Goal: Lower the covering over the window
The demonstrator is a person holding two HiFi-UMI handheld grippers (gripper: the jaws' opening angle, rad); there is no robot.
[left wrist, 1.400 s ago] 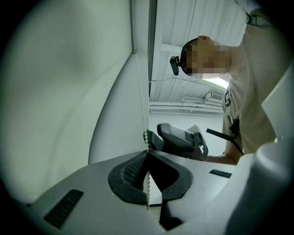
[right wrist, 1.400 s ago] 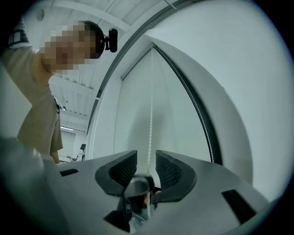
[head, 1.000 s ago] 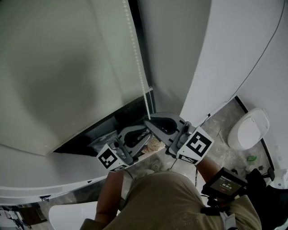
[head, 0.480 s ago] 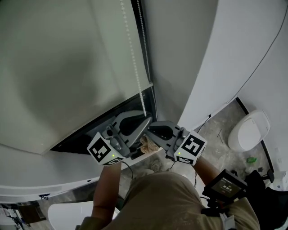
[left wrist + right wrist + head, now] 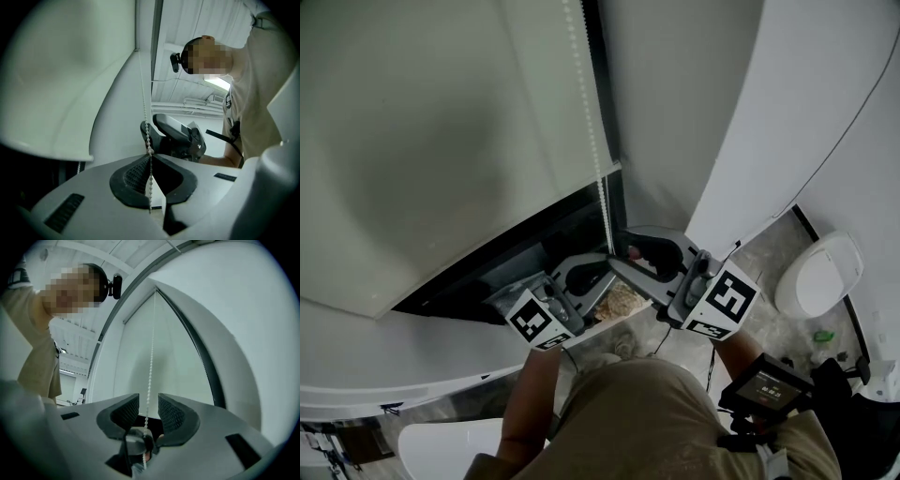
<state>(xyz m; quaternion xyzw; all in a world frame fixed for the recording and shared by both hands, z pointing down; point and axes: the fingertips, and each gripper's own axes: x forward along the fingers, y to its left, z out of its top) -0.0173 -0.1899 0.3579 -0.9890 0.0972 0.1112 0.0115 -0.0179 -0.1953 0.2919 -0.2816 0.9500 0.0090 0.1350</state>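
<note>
A white roller blind covers most of the window, and a dark strip of window shows under its bottom edge. Its white bead chain hangs along the blind's right side. My left gripper is shut on the chain, pinching it between the ribbed pads. Just above and to the right, my right gripper has just been opening. The chain now runs free between its pads. The left gripper shows just beyond them.
A white wall panel stands right of the window frame. A white toilet sits on the grey floor at the right. A small screen device is strapped to the person's right arm.
The left gripper rose along the chain, then came back down with it. The right gripper dipped, then rose a little, and its jaws have come apart off the chain.
</note>
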